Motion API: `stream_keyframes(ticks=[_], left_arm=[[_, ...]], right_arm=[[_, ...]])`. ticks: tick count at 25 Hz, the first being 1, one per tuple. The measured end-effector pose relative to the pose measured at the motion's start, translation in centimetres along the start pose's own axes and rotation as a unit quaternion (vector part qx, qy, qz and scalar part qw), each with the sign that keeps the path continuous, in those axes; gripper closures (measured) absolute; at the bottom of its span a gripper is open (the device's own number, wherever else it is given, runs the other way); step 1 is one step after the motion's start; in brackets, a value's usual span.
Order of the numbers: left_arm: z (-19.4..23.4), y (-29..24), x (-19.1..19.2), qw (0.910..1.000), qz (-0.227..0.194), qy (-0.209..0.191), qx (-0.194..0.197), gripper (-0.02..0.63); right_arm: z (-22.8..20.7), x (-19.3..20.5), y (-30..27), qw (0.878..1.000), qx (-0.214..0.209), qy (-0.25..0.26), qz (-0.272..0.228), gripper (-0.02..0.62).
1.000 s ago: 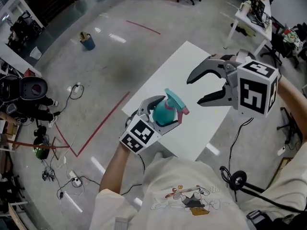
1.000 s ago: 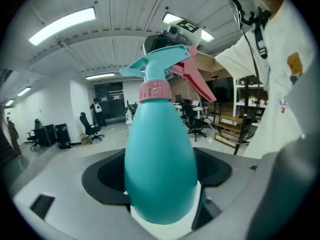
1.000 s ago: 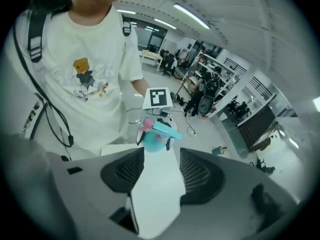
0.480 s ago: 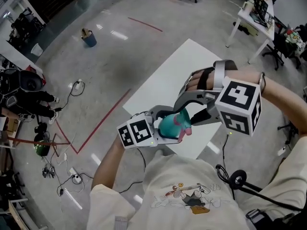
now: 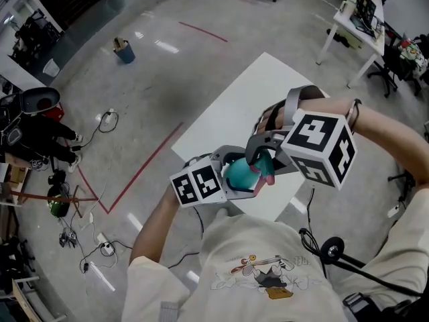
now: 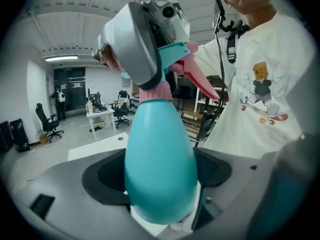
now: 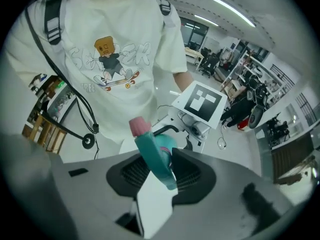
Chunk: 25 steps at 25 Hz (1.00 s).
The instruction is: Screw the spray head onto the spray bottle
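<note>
A teal spray bottle [image 5: 238,174] with a pink collar [image 6: 155,91] stands upright in my left gripper [image 5: 231,172], which is shut on its round body [image 6: 160,164]. Its teal spray head [image 7: 155,156] with pink nozzle [image 7: 140,125] and pink trigger [image 6: 195,81] sits on the neck. My right gripper [image 5: 260,161] comes down from above. Its jaws have just been closing, with the spray head between them, and the pads now press on its sides. One grey right finger [image 6: 132,44] covers much of the head in the left gripper view. Both are held in front of the person's chest.
Below lies a white table [image 5: 248,99], with grey floor around it. A desk [image 5: 355,25] and office chairs stand at the far right. On the floor are a blue bucket [image 5: 123,54], red tape lines, and cables with a headset [image 5: 332,250].
My right gripper came down and leftward from the open air over the table onto the spray head, and its jaws narrowed around it. My left gripper drew the bottle slightly nearer the body.
</note>
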<state>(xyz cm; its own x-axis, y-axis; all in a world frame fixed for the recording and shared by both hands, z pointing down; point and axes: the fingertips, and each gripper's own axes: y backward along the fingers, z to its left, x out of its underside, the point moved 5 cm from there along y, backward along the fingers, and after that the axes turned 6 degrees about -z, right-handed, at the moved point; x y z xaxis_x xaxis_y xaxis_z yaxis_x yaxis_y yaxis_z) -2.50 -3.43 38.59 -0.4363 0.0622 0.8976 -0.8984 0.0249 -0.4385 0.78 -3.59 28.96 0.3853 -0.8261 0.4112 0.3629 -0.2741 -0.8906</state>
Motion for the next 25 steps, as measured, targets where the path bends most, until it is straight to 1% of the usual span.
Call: stream_keyframes(ticks=[3, 7, 9, 12, 13, 15, 17, 20, 23, 25], left_arm=[[0.1, 0.0, 0.2, 0.9996, 0.003, 0.013, -0.024, 0.207], [1.5, 0.1, 0.3, 0.9954, 0.011, 0.026, -0.092, 0.207], [2.0, 0.0, 0.3, 0.9906, 0.019, 0.021, -0.134, 0.207], [2.9, 0.2, 0.5, 0.9803, 0.032, 0.015, -0.194, 0.206], [3.2, 0.2, 0.6, 0.9767, 0.033, 0.018, -0.211, 0.207], [3.8, 0.2, 0.6, 0.9681, 0.034, 0.027, -0.247, 0.207], [4.3, 0.2, 0.7, 0.9576, 0.04, 0.029, -0.284, 0.207], [5.1, 0.2, 0.8, 0.9423, 0.053, 0.026, -0.33, 0.207], [5.7, 0.3, 0.9, 0.9268, 0.066, 0.023, -0.369, 0.207], [5.9, 0.2, 0.9, 0.9188, 0.072, 0.021, -0.387, 0.207]], right_arm=[[-0.5, 0.3, -0.1, 0.998, -0.001, -0.059, -0.003, 0.468], [-1.3, 1.6, 0.1, 0.992, 0.026, -0.122, -0.003, 0.468], [-1.5, 2.1, 0.2, 0.987, 0.042, -0.158, -0.002, 0.468], [-2.3, 2.7, 0.1, 0.974, 0.06, -0.216, -0.001, 0.468], [-2.5, 3.0, 0.1, 0.969, 0.066, -0.238, -0.003, 0.468], [-3.0, 3.6, 0.3, 0.954, 0.08, -0.287, -0.009, 0.468], [-3.3, 4.3, 0.4, 0.937, 0.093, -0.337, -0.016, 0.468], [-3.7, 5.4, 0.5, 0.907, 0.113, -0.404, -0.021, 0.468], [-4.1, 6.5, 0.3, 0.883, 0.127, -0.45, -0.031, 0.468], [-4.2, 6.7, 0.4, 0.872, 0.13, -0.47, -0.035, 0.468]])
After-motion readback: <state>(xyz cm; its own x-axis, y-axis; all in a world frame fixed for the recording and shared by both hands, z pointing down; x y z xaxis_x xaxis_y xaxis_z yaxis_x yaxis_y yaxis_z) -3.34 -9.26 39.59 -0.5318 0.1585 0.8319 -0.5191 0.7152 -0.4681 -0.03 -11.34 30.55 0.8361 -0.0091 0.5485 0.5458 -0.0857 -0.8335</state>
